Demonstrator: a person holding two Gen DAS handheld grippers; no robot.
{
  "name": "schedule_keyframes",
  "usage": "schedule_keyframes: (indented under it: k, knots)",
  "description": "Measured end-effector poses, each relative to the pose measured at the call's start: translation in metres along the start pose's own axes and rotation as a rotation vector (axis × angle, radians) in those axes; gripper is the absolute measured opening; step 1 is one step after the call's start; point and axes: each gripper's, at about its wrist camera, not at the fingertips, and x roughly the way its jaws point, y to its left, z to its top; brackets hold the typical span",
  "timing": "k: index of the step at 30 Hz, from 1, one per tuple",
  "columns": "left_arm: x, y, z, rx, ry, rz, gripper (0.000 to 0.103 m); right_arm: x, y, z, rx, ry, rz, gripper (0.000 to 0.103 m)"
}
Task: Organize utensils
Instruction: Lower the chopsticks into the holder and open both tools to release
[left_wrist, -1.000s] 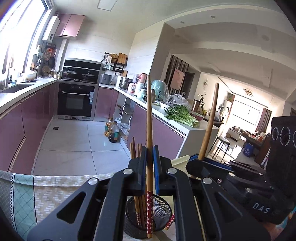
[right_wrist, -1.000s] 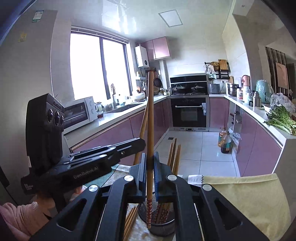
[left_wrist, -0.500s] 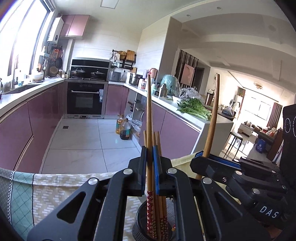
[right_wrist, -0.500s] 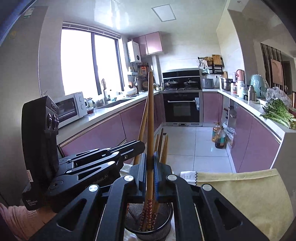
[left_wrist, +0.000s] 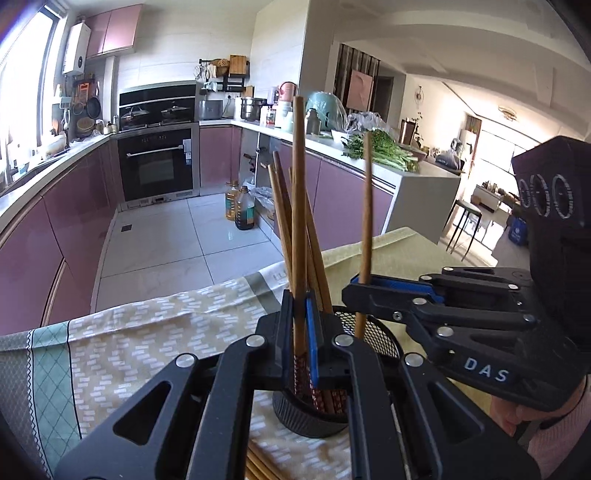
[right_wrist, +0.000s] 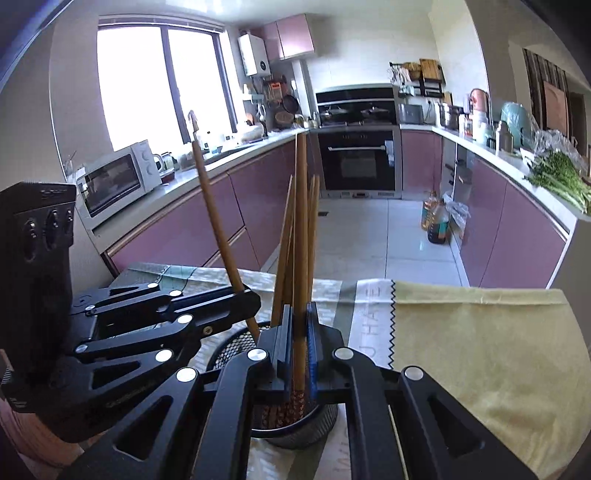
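Left wrist view showed our left tongs (left_wrist: 300, 325) pinched tight on one chopstick (left_wrist: 297, 206), its patterned end already down inside the black mesh cup (left_wrist: 373, 336) on the tablecloth (left_wrist: 147, 332). Our right tongs (right_wrist: 300, 343) were squeezed shut on another chopstick (right_wrist: 301, 229), also dipped into that cup beside the sticks standing there. To do it well, we thought we should keep both sticks upright, let go gently one at a time, and not bump the cup over.
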Motion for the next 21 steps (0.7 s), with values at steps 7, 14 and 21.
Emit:
schedule_keyframes:
  k: [7, 14, 21]
  knots:
    - [0.002, 0.01, 0.003, -0.025, 0.04, -0.018, 0.012, 0.002, -0.006, -0.001, 0.032, -0.004, -0.01, 0.012]
    - [-0.018, 0.019, 0.007, -0.037, 0.008, -0.028, 0.016, -0.01, -0.002, -0.004, 0.023, -0.034, -0.002, 0.022]
    - [-0.048, 0.031, -0.004, -0.057, -0.008, -0.043, 0.032, -0.031, 0.011, -0.012, -0.017, -0.069, 0.036, 0.027]
